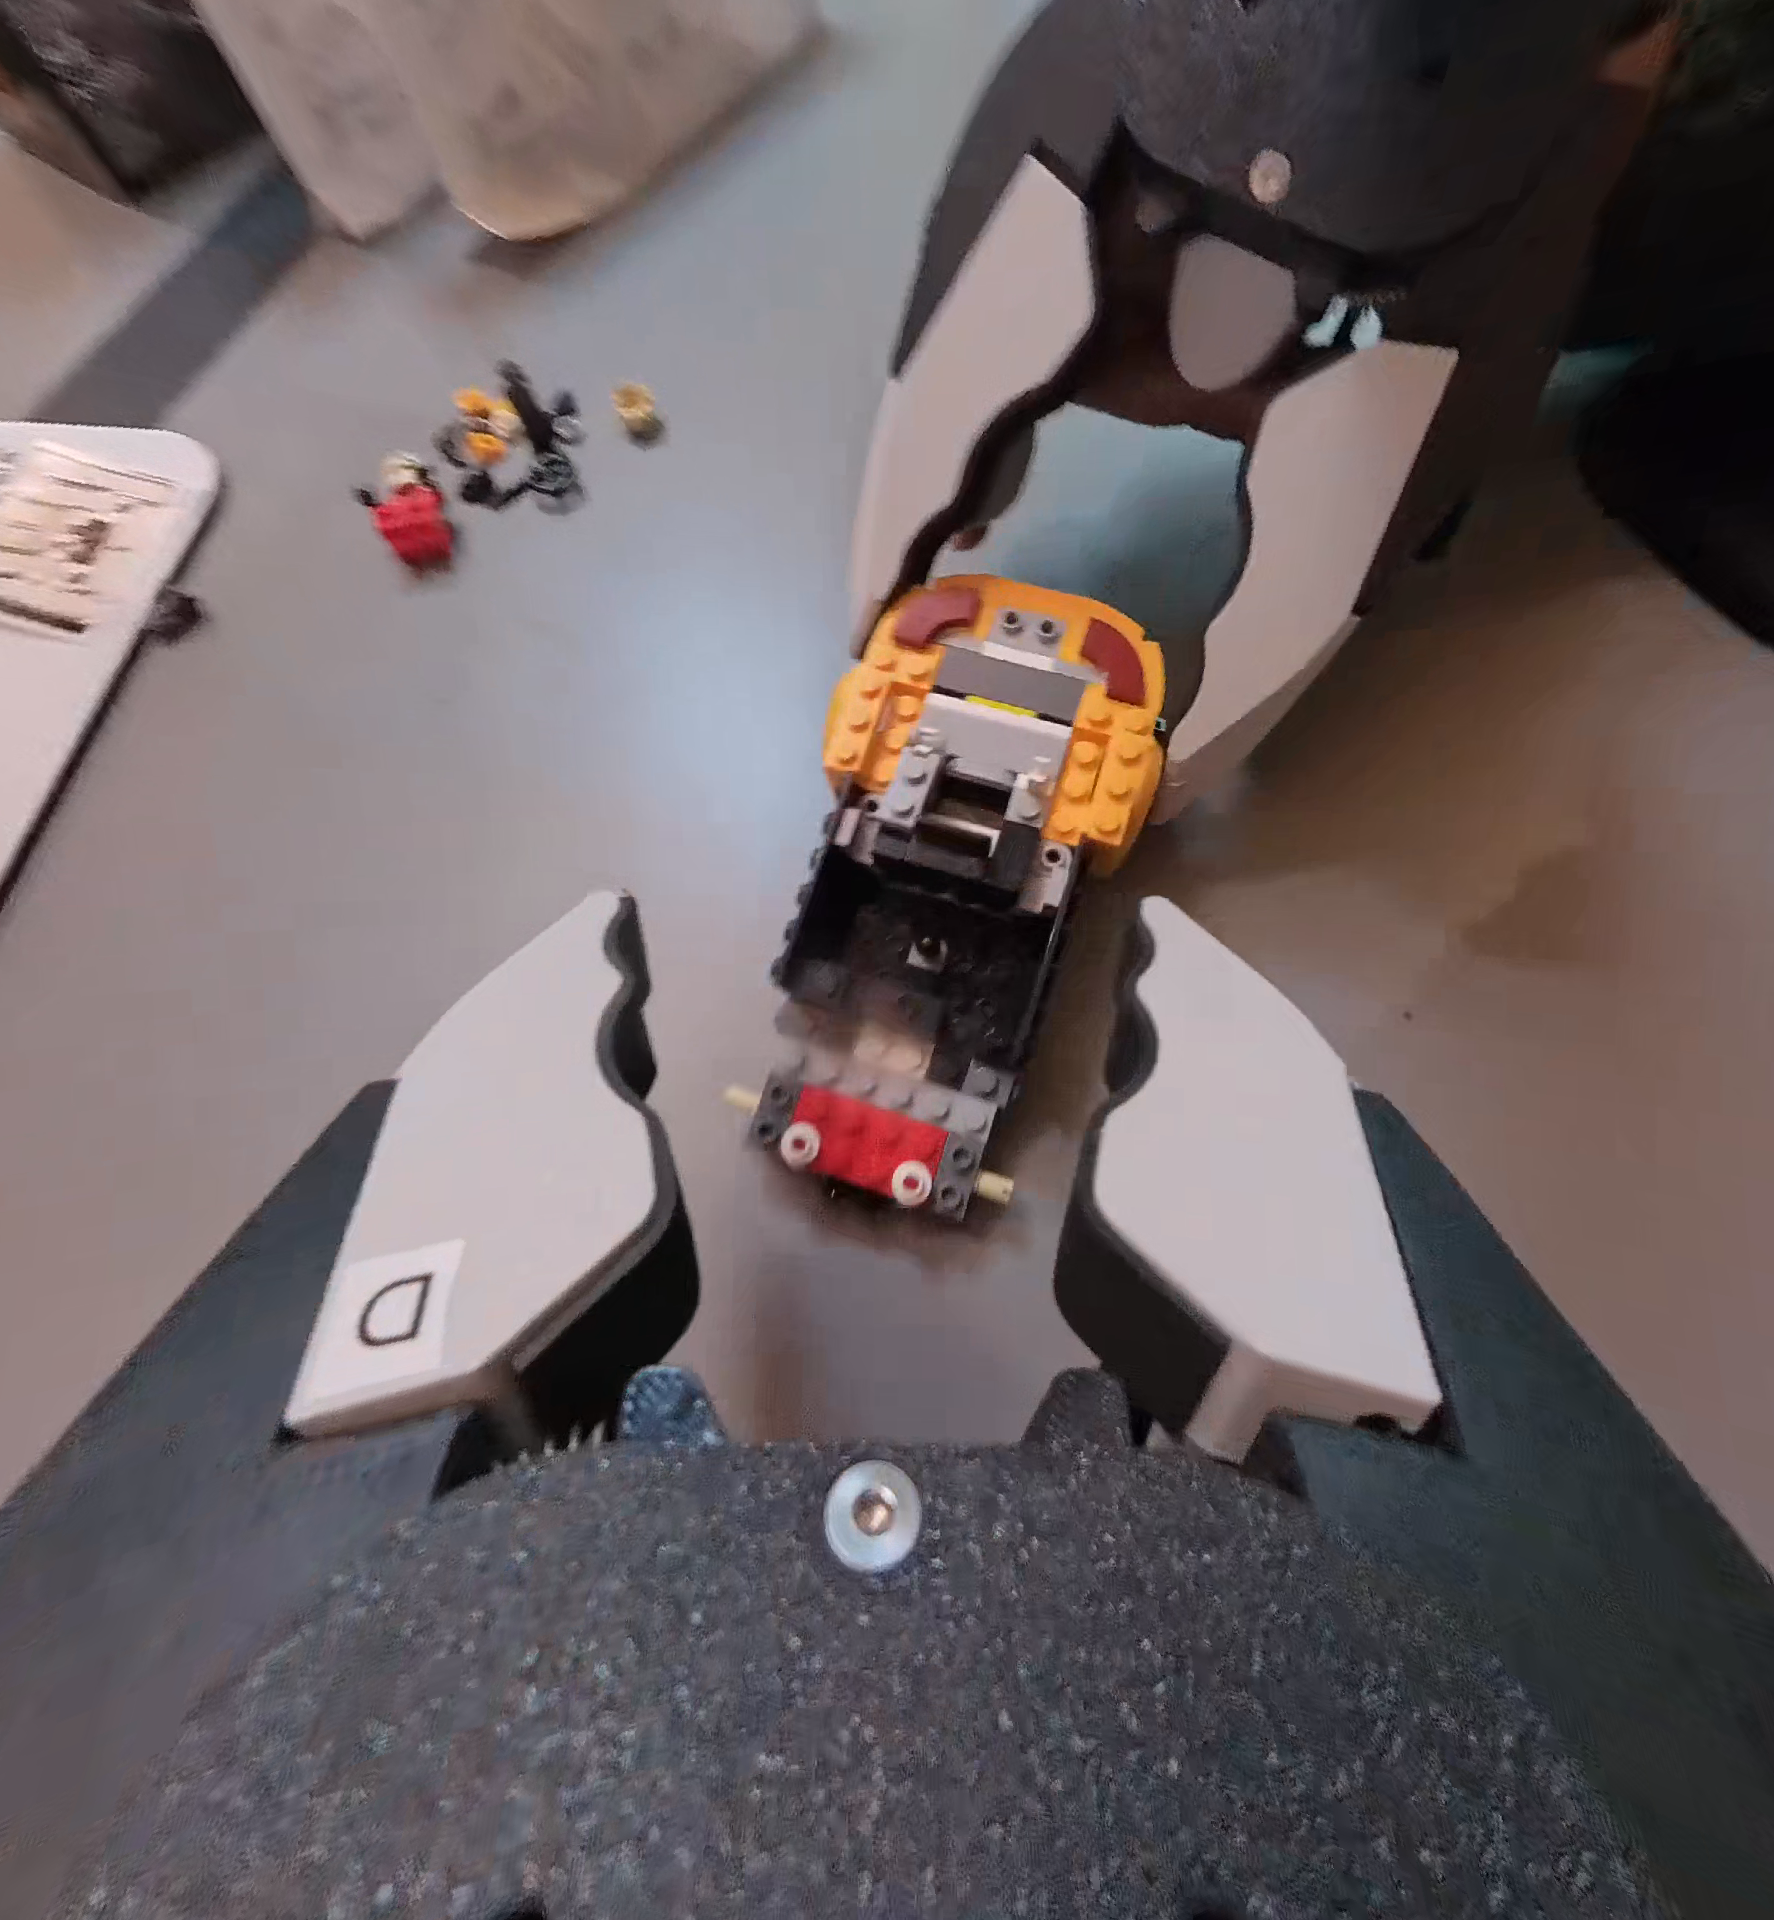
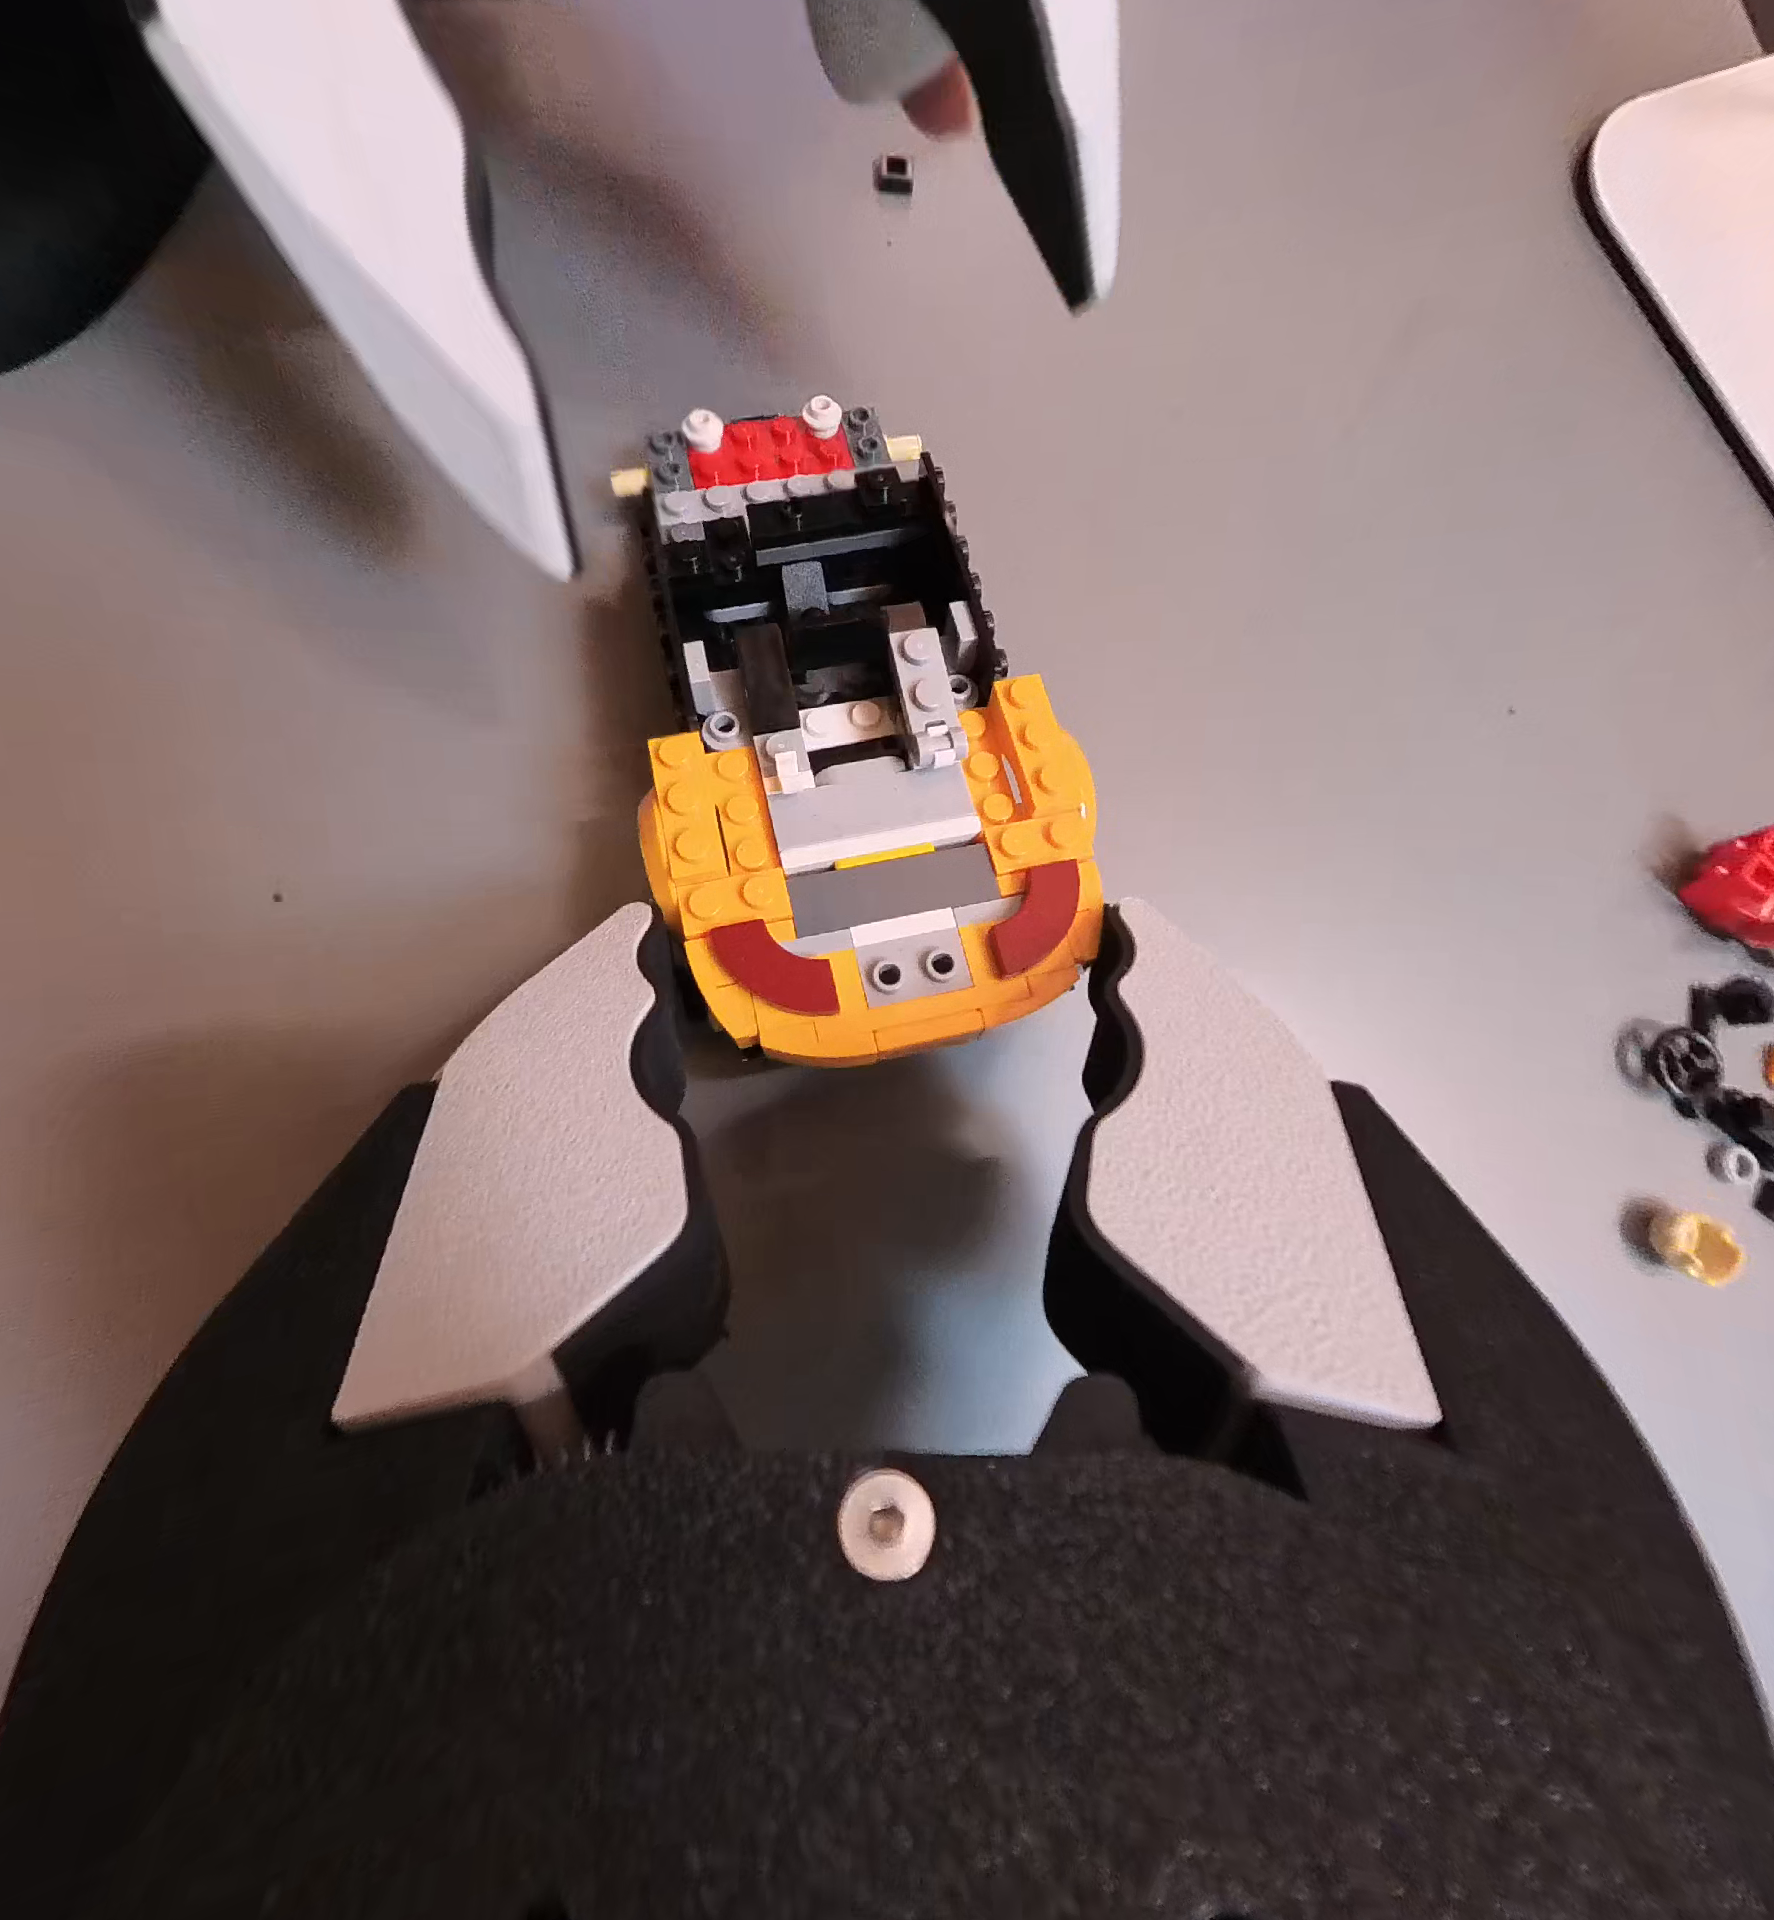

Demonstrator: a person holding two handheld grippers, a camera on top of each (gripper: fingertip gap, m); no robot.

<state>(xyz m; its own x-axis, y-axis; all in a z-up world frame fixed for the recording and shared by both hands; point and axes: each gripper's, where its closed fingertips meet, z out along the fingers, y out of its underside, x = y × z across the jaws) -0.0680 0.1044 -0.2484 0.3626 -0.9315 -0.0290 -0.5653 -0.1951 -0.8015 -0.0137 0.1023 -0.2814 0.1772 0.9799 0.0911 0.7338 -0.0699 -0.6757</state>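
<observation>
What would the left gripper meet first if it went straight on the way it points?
Probably the red end of the brick car, lying between the left gripper's open fingers; height above the table is unclear.

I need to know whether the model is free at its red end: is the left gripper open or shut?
Open. The left gripper has its fingers spread wide on either side of the brick car, with bare table showing between each pad and the car.

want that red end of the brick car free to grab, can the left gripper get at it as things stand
Probably yes. The left gripper is open, with the car's red end lying between its fingers and nothing in between. The right gripper straddles the far orange end.
</observation>
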